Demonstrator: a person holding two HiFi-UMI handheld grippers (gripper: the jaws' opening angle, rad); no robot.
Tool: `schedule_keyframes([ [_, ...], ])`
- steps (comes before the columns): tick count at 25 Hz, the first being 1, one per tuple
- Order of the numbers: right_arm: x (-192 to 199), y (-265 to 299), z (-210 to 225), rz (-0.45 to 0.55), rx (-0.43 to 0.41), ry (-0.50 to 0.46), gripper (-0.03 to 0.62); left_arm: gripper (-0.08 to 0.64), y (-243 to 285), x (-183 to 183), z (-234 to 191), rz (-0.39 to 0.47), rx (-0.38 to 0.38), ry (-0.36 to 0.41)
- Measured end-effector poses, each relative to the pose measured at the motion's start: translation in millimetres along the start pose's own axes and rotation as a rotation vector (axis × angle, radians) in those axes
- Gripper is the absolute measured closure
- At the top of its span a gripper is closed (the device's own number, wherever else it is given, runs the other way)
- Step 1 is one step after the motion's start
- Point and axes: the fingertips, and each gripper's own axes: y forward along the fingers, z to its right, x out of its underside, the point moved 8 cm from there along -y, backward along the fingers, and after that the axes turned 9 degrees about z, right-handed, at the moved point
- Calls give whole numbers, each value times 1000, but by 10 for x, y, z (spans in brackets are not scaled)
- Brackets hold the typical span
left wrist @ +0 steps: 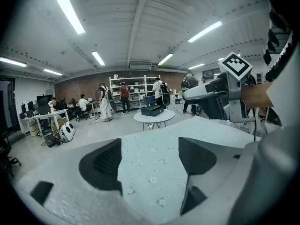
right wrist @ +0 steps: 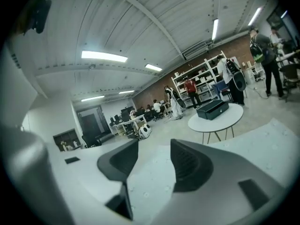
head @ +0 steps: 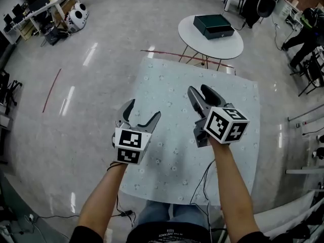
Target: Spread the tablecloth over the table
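Note:
The pale blue-green tablecloth (head: 172,90) with small flowers lies flat over the table, its edges hanging at the far side and the right. Both grippers hover above it, side by side. My left gripper (head: 145,109) is over the near left part, open, with nothing between its jaws. My right gripper (head: 198,89) is over the middle, also open and empty. In the left gripper view the cloth (left wrist: 150,168) shows between the spread jaws of the left gripper (left wrist: 150,146), and the right gripper (left wrist: 187,96) hangs at the right. The right gripper view shows cloth (right wrist: 154,177) below the right gripper (right wrist: 153,146).
Just beyond the table's far edge stands a round white table (head: 210,37) carrying a dark green box (head: 213,25). Desks with equipment (head: 45,9) line the far left. People and chairs (head: 304,34) are at the far right. A red line (head: 50,90) marks the floor at left.

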Motion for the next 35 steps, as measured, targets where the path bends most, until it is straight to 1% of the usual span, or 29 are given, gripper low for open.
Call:
schedule_keyframes([
  [8, -72, -1030, -85, 40, 68, -84, 376, 170, -475, -145, 418, 58, -1, -2],
  [13, 16, -1777, -160, 50, 94, -141, 373, 170, -923, -235, 738, 98, -37, 14],
  [16, 156, -2228, -185, 38, 112, -157, 372, 170, -1236, -103, 973, 80, -42, 20],
  [21, 387, -2938, -209, 23, 153, -189, 371, 170, -1745, 134, 1295, 39, -39, 55],
  [26, 648, -3611, -163, 4, 206, -193, 371, 170, -2195, 433, 1518, 5, -66, 46],
  [29, 826, -3972, -47, -19, 253, -198, 371, 170, -2382, 683, 1569, -42, -89, 50],
  [35, 1228, -4578, 321, -89, 353, -186, 371, 170, -2597, 1171, 1499, -135, -130, 62],
])
